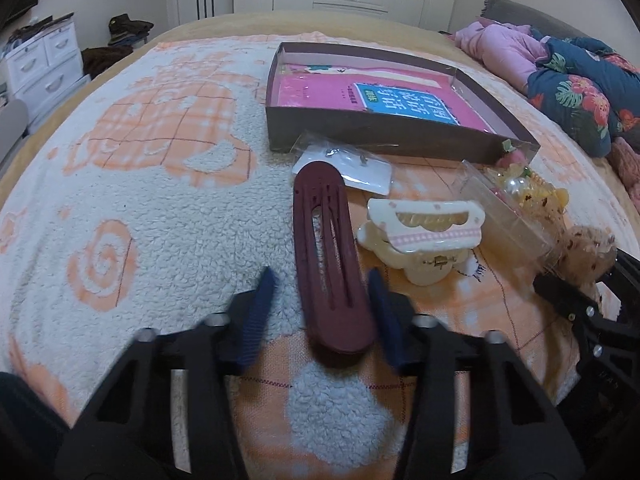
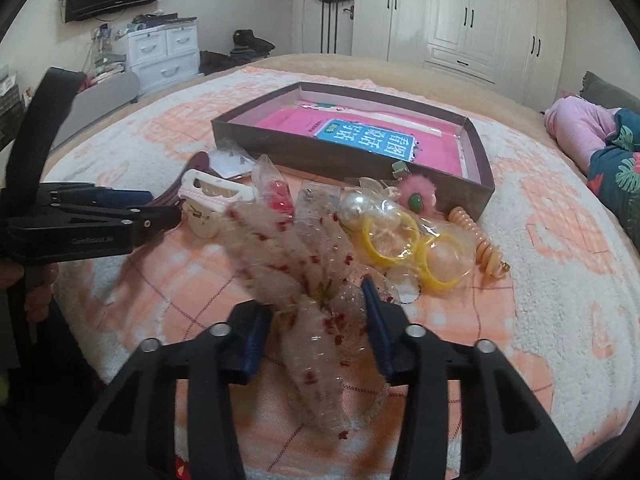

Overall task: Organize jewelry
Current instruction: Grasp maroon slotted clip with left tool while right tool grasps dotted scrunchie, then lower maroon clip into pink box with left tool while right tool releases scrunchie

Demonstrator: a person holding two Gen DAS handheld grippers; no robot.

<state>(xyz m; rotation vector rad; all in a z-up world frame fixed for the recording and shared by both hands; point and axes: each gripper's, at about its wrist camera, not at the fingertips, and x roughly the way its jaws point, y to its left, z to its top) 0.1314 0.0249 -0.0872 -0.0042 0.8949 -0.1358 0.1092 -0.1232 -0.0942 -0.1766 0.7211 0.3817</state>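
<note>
Two grips: the stiff, slippery maroon plastic hair clip (image 1: 326, 240) is straddled, unpressed, by the left gripper (image 1: 320, 280); the soft sheer red-dotted bow (image 2: 280, 248) is pinched centrally by the right gripper (image 2: 314, 298).

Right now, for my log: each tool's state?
Left tool: open, astride maroon plastic hair clip.
Right tool: closed on sheer red-dotted fabric bow.
</note>
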